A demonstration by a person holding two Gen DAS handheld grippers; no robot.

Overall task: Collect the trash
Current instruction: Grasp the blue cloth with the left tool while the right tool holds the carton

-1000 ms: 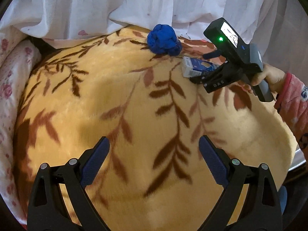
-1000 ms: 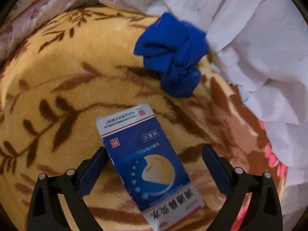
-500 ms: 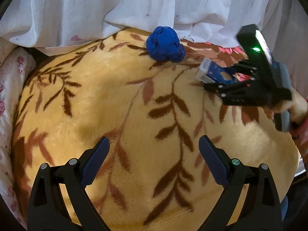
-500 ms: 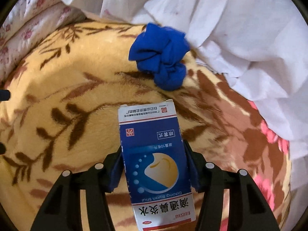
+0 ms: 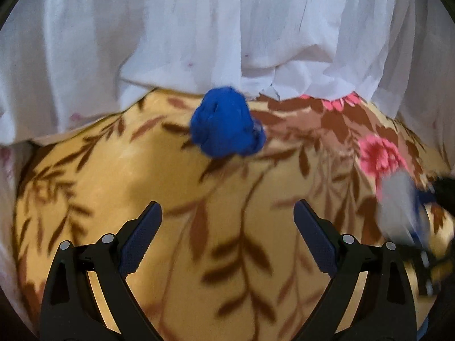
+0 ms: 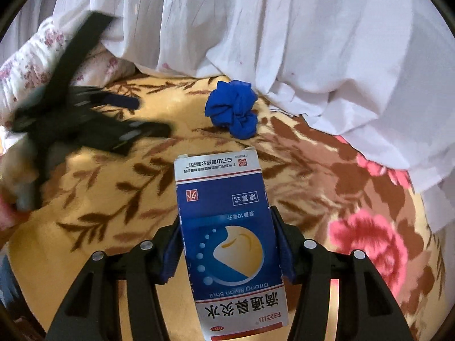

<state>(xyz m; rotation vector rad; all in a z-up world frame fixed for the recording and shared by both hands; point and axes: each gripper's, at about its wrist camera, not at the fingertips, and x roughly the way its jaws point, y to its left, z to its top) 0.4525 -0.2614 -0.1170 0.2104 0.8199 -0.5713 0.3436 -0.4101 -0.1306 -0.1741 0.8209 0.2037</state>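
The right gripper [image 6: 226,248] pinched a blue-and-white box [image 6: 227,236] between its fingers, above the yellow leaf-patterned blanket [image 6: 119,199]. The left gripper [image 5: 227,238] hung with fingers spread and empty. A crumpled blue wad [image 5: 226,122] lay at its twelve o'clock, beside white cloth [image 5: 227,34].

Right tool [image 6: 227,244] clamping blue carton [image 6: 227,236], crumpled blue wad [image 6: 233,112] beyond, blurred left tool [image 6: 153,115], seemingly parted

Open blanket [image 5: 113,187] before left gripper [image 5: 227,238], blue wad [image 5: 226,122] beyond, curtain [image 5: 199,34] behind
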